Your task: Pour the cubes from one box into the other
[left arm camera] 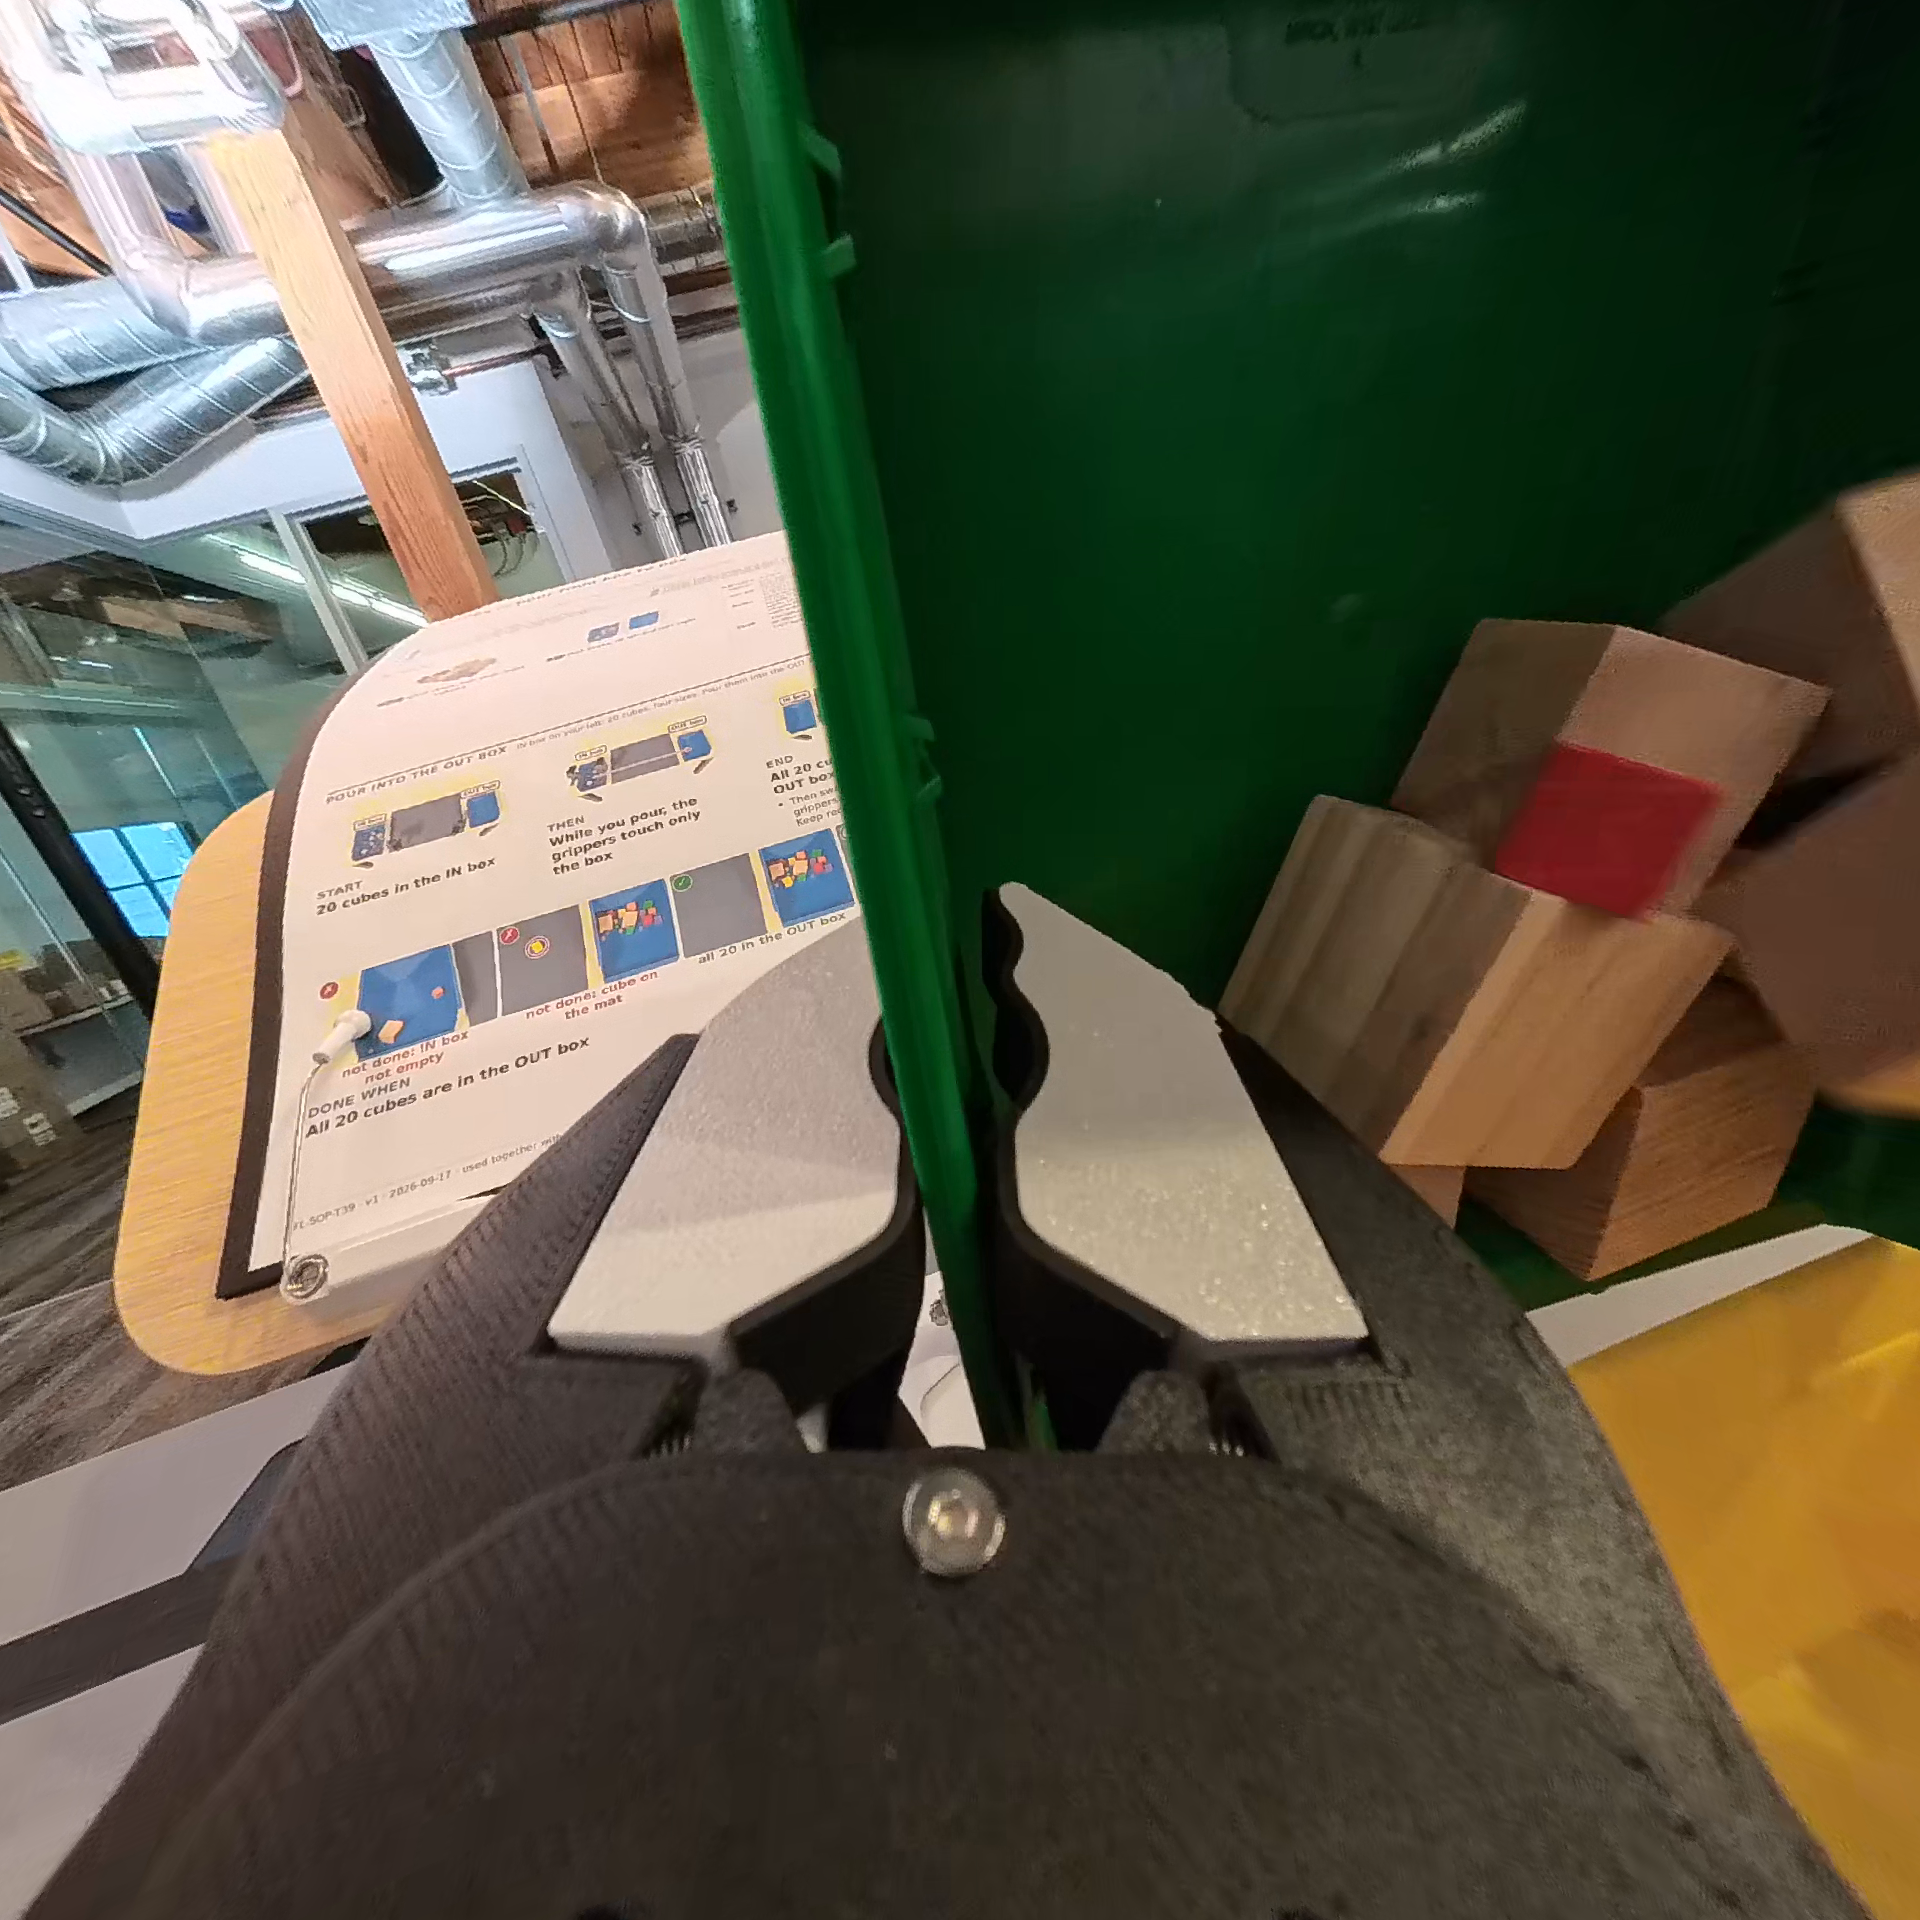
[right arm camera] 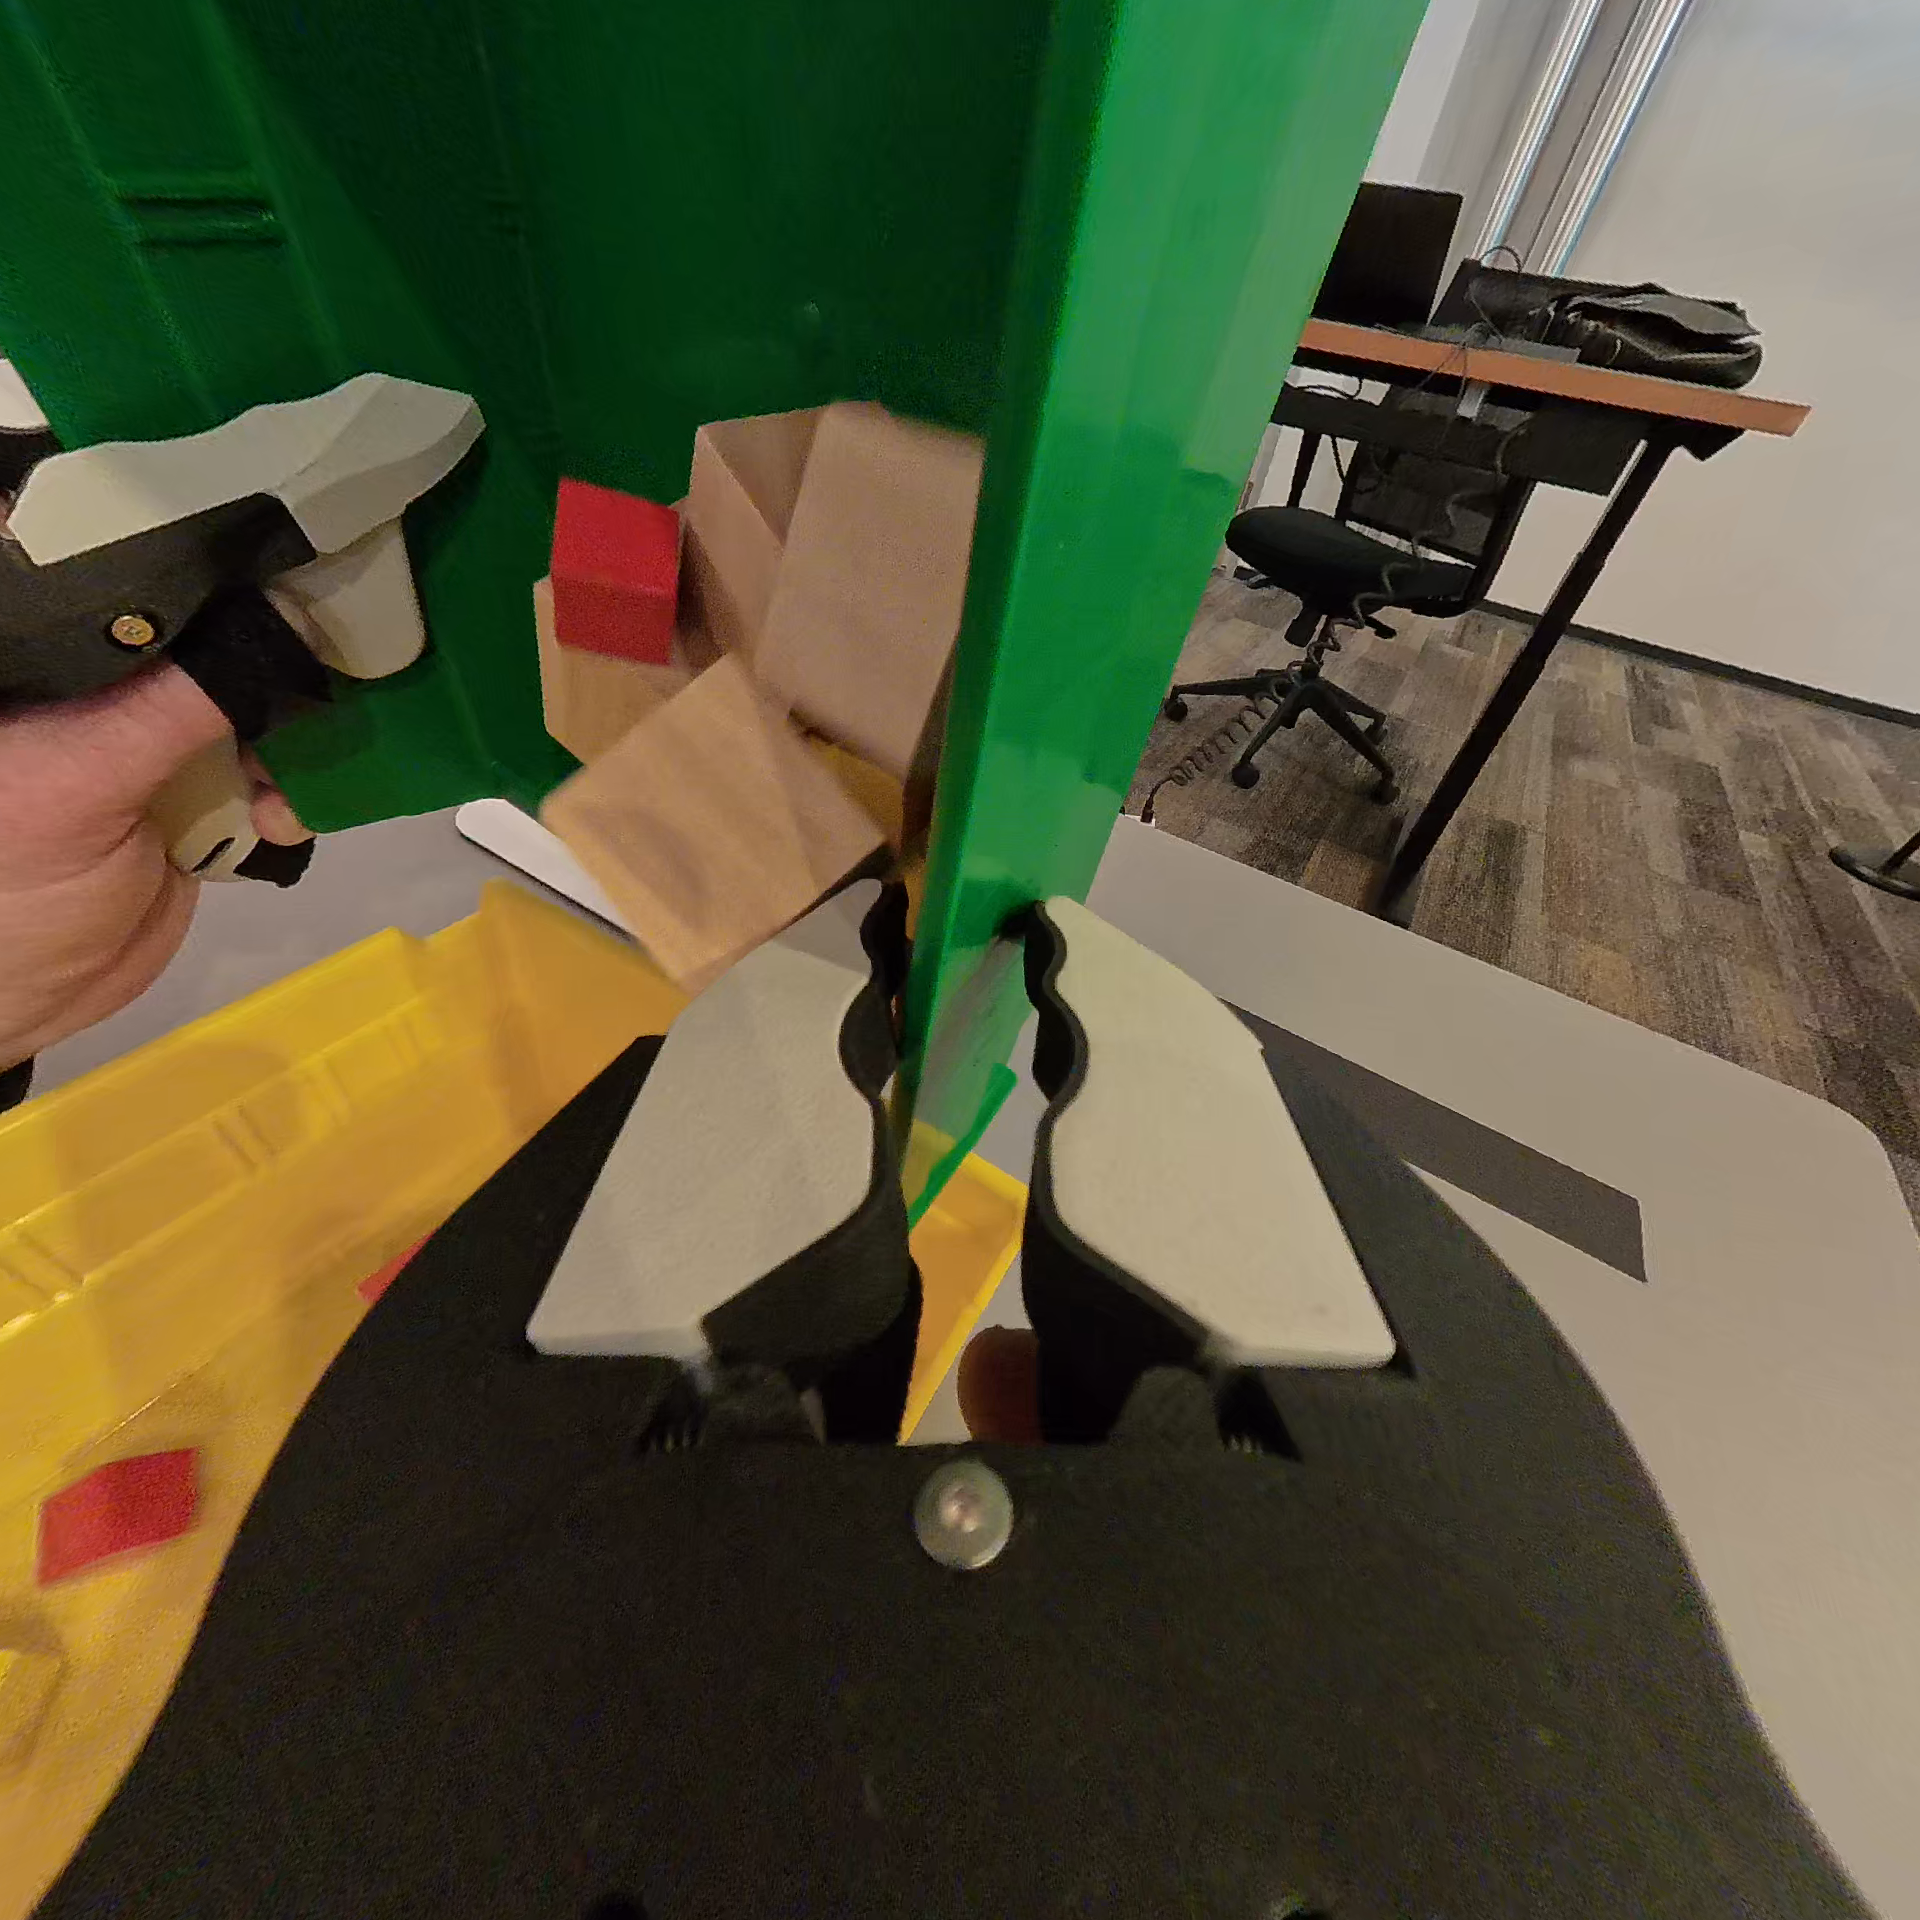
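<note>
A green box point(left arm camera: 1299, 416) is tipped up steeply above a yellow box point(left arm camera: 1766, 1538). My left gripper point(left arm camera: 935, 966) is shut on the green box's left wall. My right gripper point(right arm camera: 961, 920) is shut on the opposite wall point(right arm camera: 1091, 520). Several wooden cubes point(left arm camera: 1475, 1018) and a small red cube point(left arm camera: 1610, 826) are piled at the green box's low end. In the right wrist view the wooden cubes point(right arm camera: 727, 810) and the red cube point(right arm camera: 613, 571) are sliding over the rim toward the yellow box point(right arm camera: 260, 1091). A red cube point(right arm camera: 120, 1512) lies in the yellow box.
The left gripper point(right arm camera: 312, 540) and the hand point(right arm camera: 62, 831) holding it show in the right wrist view. An instruction sheet point(left arm camera: 540, 883) lies on a wooden table at the left. A grey table top point(right arm camera: 1507, 1091), a desk point(right arm camera: 1538, 395) and an office chair point(right arm camera: 1320, 613) are at the right.
</note>
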`<action>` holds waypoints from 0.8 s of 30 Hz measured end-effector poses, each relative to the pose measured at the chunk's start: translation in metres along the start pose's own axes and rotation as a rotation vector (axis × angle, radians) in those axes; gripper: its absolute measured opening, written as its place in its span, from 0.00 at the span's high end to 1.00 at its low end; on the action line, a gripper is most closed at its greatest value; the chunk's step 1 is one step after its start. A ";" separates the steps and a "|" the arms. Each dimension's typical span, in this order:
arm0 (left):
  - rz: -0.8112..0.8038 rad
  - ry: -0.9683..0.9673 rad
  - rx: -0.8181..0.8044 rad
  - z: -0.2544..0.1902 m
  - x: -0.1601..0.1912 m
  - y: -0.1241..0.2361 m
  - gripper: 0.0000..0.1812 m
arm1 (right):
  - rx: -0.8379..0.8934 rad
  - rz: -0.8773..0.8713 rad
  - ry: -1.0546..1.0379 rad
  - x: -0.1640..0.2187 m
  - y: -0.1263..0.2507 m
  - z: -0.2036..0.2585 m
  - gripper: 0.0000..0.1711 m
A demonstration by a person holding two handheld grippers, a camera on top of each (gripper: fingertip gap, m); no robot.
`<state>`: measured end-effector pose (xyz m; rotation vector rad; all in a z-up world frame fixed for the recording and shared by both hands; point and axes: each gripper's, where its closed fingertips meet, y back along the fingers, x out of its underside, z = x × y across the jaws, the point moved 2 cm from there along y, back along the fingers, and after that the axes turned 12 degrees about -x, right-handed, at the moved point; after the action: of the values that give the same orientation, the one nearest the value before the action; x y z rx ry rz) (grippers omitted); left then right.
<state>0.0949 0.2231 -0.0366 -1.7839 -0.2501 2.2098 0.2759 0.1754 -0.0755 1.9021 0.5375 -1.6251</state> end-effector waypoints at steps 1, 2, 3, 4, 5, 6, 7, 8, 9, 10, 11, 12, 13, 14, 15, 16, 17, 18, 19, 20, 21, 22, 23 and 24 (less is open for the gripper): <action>-0.004 -0.001 -0.001 0.001 0.000 0.000 0.96 | -0.004 -0.001 0.001 0.000 0.000 0.001 0.90; -0.007 -0.004 -0.002 0.001 -0.001 0.000 0.96 | -0.006 -0.001 0.002 0.000 0.000 0.001 0.90; -0.008 -0.003 -0.002 0.001 0.000 0.000 0.96 | -0.007 -0.003 0.001 0.000 0.000 0.001 0.90; -0.005 -0.002 -0.002 0.001 0.000 0.000 0.96 | -0.009 -0.004 -0.002 0.000 0.000 0.001 0.90; -0.004 0.001 -0.002 0.001 0.000 0.000 0.96 | -0.008 -0.004 0.000 0.000 0.000 0.001 0.90; -0.004 0.001 -0.003 0.001 0.000 0.000 0.96 | -0.008 -0.002 0.003 0.000 0.000 0.000 0.90; -0.006 0.000 -0.002 0.001 0.000 0.000 0.96 | -0.008 0.000 0.006 0.000 0.000 0.001 0.90; -0.006 0.001 -0.001 0.001 0.000 -0.001 0.96 | -0.009 -0.001 0.011 0.000 0.000 0.001 0.90; -0.007 0.001 0.000 0.001 0.000 -0.001 0.96 | -0.016 0.000 0.015 0.000 0.001 0.001 0.90; -0.010 -0.001 0.000 0.001 -0.001 -0.001 0.96 | -0.027 -0.002 0.015 0.000 0.001 0.002 0.89; -0.013 0.001 0.001 0.001 -0.001 -0.001 0.96 | -0.038 -0.004 0.012 -0.001 0.002 0.002 0.88; -0.012 0.004 0.002 0.001 -0.001 -0.001 0.97 | -0.046 -0.004 0.012 -0.001 0.002 0.002 0.88; -0.011 0.001 0.001 0.000 -0.001 -0.001 0.97 | -0.053 0.001 0.016 -0.002 0.002 0.002 0.87; -0.012 0.002 0.002 0.000 -0.002 -0.001 0.97 | -0.062 0.002 0.023 -0.003 0.003 0.003 0.86; -0.012 0.004 0.003 0.000 -0.002 -0.002 0.97 | -0.080 0.000 0.027 -0.004 0.004 0.003 0.85; -0.012 0.008 0.005 0.000 -0.003 -0.002 0.97 | -0.101 -0.006 0.025 -0.006 0.005 0.004 0.84; -0.011 0.013 0.006 0.000 -0.003 -0.002 0.97 | -0.123 -0.018 0.020 -0.008 0.006 0.005 0.84; -0.009 0.017 0.006 0.000 -0.003 -0.002 0.97 | -0.143 -0.027 0.015 -0.010 0.007 0.006 0.83; -0.003 0.025 0.005 0.001 -0.003 -0.003 0.97 | -0.152 -0.028 0.019 -0.011 0.008 0.006 0.83; 0.002 0.033 0.006 0.001 -0.002 -0.003 0.97 | -0.155 -0.020 0.027 -0.011 0.008 0.006 0.83; 0.002 0.032 0.004 0.001 -0.002 -0.003 0.97 | -0.167 -0.011 0.032 -0.011 0.007 0.007 0.82; 0.004 0.032 0.003 0.002 -0.001 -0.003 0.97 | -0.189 -0.005 0.032 -0.010 0.008 0.008 0.82; 0.008 0.036 0.004 0.002 0.000 -0.003 0.98 | -0.215 -0.003 0.035 -0.010 0.008 0.010 0.81; 0.013 0.040 0.006 0.003 0.000 -0.003 0.98 | -0.235 0.003 0.043 -0.009 0.009 0.011 0.80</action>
<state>0.0921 0.2264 -0.0350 -1.8291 -0.2245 2.1789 0.2716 0.1624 -0.0659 1.7657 0.7104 -1.4515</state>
